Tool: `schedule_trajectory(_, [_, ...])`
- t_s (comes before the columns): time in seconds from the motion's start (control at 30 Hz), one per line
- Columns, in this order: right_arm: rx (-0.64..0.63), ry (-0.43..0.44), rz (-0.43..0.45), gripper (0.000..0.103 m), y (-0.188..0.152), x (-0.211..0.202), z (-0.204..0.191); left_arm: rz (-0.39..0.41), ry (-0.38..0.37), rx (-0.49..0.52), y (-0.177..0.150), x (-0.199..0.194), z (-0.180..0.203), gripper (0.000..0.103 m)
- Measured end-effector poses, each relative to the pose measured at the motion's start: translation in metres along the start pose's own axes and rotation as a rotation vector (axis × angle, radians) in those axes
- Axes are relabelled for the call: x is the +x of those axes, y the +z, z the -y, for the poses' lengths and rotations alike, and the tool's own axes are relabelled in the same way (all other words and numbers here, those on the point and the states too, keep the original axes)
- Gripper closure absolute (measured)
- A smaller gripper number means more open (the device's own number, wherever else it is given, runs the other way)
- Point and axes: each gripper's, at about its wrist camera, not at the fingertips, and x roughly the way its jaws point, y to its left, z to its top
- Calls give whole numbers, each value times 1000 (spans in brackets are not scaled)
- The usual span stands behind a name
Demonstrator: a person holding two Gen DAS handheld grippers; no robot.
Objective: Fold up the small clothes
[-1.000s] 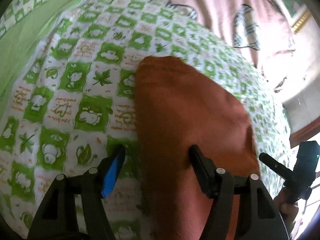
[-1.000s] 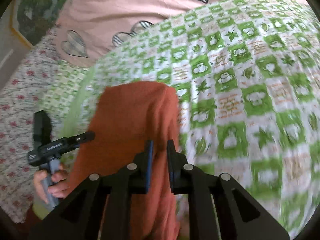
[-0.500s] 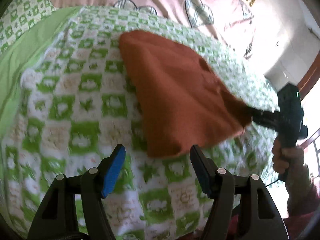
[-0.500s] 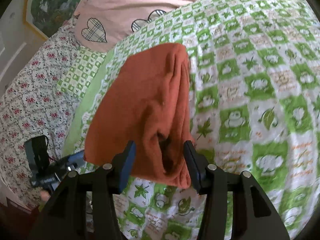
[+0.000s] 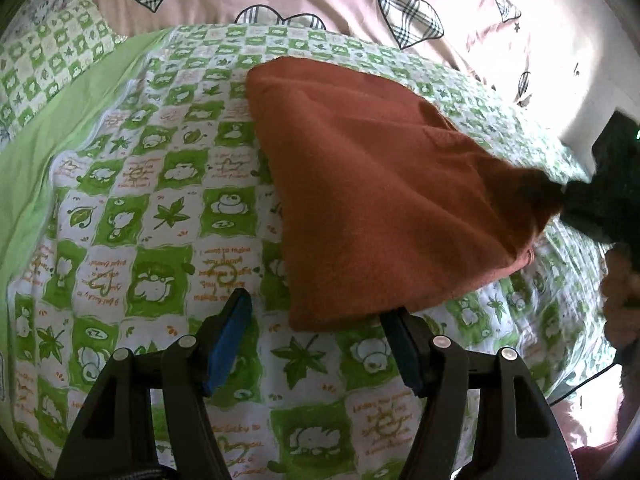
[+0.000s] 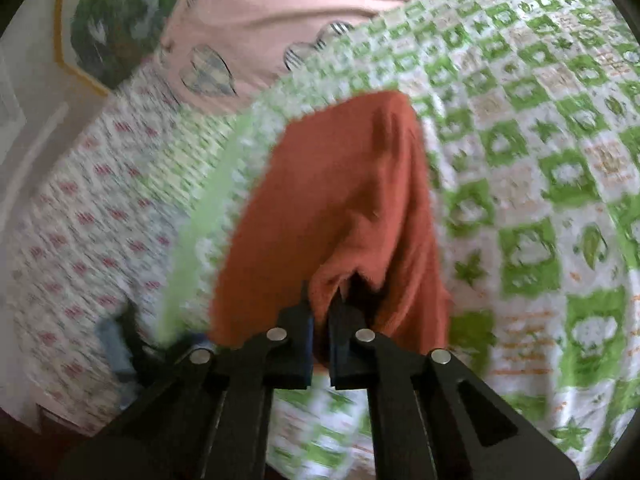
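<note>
A: Rust-red cloth [image 5: 384, 200] spread on the green-checked quilt [image 5: 160, 208], one corner drawn up off the bed toward the right edge of the left wrist view.

B: Pinched there by the right gripper [image 6: 322, 320]. Jaws clamped tight on a bunched fold of cloth [image 6: 340, 208], seen plainly in the right wrist view. Rest of it hanging and trailing away across the quilt [image 6: 540, 184].

A: Left gripper [image 5: 316, 340] spread wide, nothing between its fingers [image 5: 228, 340]. Hovering just short of the cloth's near edge, right finger tip close under that hem. Touching or not, cannot tell.

B: Beyond the quilt, pink bedding with plaid hearts [image 5: 408, 16]. Plain green strip [image 5: 36, 152] along the quilt's left side.

A: Floral sheet [image 6: 80, 216] to the left in the right wrist view, blurred. Framed picture [image 6: 116, 20] on the wall above it.
</note>
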Motion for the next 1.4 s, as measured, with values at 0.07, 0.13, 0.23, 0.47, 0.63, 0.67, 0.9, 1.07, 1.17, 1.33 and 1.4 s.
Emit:
schedule_trajectory(0.07, [14,46,37,97,9,-7,-6,0,16,9,1,2,4,36])
schedule_trajectory(0.13, [-8,58,80,97,18,-17,-17,16,45,-26,4,-1,1,43])
schedule_trajectory(0.23, [-46,37,90,98,18,-25,-25,40,12,-169,9,-9,-24,65])
schedule_trajectory(0.47, [-190,-201,6,98,-9,-8,-16,15,65,-138,0,-4,-11,93])
schedule_trajectory(0.63, [-134,-292,-78,99,-30,11,30,-12,45,-156,-5,2,-14,94])
schedule_trajectory(0.67, [-141,-303,-80,99,-33,14,34,-15,46,-153,-5,3,-13,94])
schedule_trajectory(0.9, [-117,-295,-115,88,-27,-3,25,-62,-16,-121,-4,-19,-17,88])
schedule_trajectory(1.07, [-76,-224,-28,82,10,-15,22,35,-128,-37,16,-57,-6,85])
schedule_trajectory(1.17, [-54,-205,2,79,41,2,25,62,-174,3,35,-53,9,85])
schedule_trajectory(1.33, [-20,-199,-24,69,84,47,37,18,-224,49,42,-29,21,80])
schedule_trajectory(1.4, [-21,-218,-48,69,92,63,41,-8,-217,44,40,-18,19,80])
